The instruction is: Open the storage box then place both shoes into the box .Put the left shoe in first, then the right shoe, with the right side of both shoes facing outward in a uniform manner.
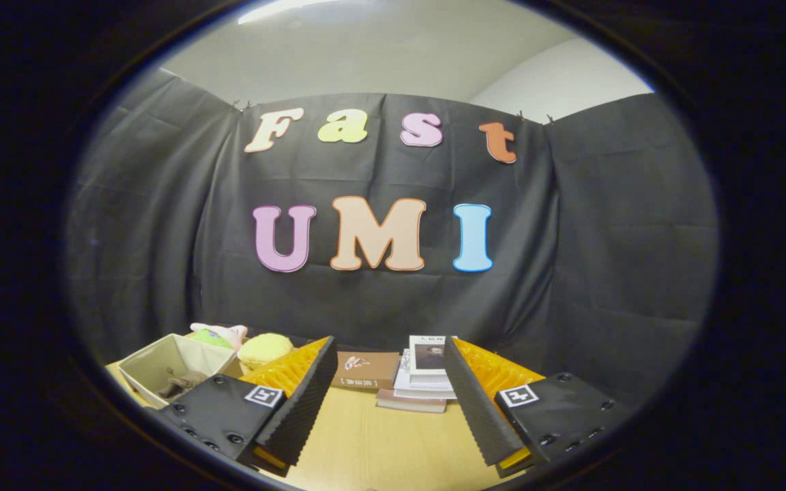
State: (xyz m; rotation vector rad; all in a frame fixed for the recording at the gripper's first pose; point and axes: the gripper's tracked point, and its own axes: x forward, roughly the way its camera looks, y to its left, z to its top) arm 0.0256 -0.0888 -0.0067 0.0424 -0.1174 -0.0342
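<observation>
My gripper is held above a wooden table, its two fingers spread wide apart with nothing between them. It stands open. Beyond the left finger sits an open pale fabric box with some small dark thing lying inside it; I cannot tell what that is.
A brown book lies flat beyond the fingers, with a stack of books beside it on the right. Plush toys, one pink and green and one yellow, rest behind the fabric box. The black cloth wall closes the back.
</observation>
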